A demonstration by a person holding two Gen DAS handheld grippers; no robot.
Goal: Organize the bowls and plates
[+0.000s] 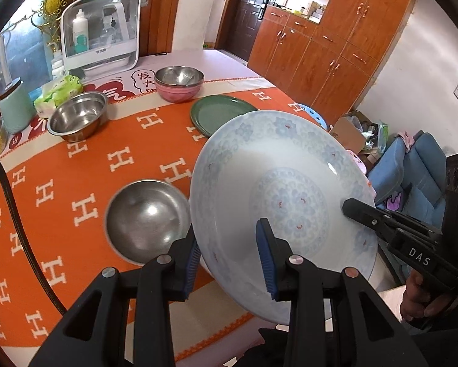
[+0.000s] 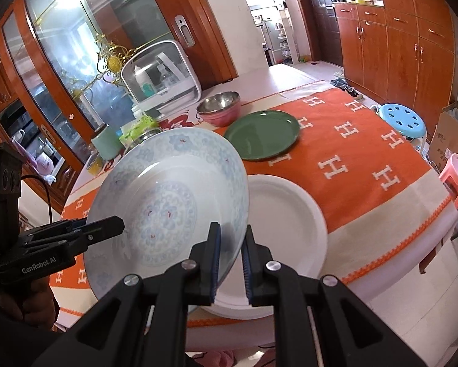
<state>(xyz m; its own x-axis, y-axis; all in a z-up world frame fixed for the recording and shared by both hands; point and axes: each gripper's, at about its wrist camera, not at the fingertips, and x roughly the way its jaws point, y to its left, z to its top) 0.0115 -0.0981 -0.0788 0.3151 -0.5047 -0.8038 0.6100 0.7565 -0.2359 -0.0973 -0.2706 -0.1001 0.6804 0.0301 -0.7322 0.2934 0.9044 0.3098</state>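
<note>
Here the bench, covered in an orange cloth with white H marks, carries the crockery being sorted. The largest item, a blue-patterned plate, is held tilted in the air above the near right part of the bench, gripped at two opposite edges. The left gripper has its jaws clamped on the near left rim; the right gripper has its jaws closed tightly on the near right rim.

The step in hand appears to be carrying this plate to a stack. Directly beyond and below it, in the right wrist view, lies a white plate on the near edge of the bench, a likely resting place. The next move would call for levelling the patterned plate, lowering it evenly with both hands, and releasing only once it is seated.

Counted: three plates, namely the patterned one, the white one and a green plate further back. Three bowls: a steel bowl near, left of the held plate; a second steel bowl far left; and a pink bowl with a steel interior at the far side.
</note>
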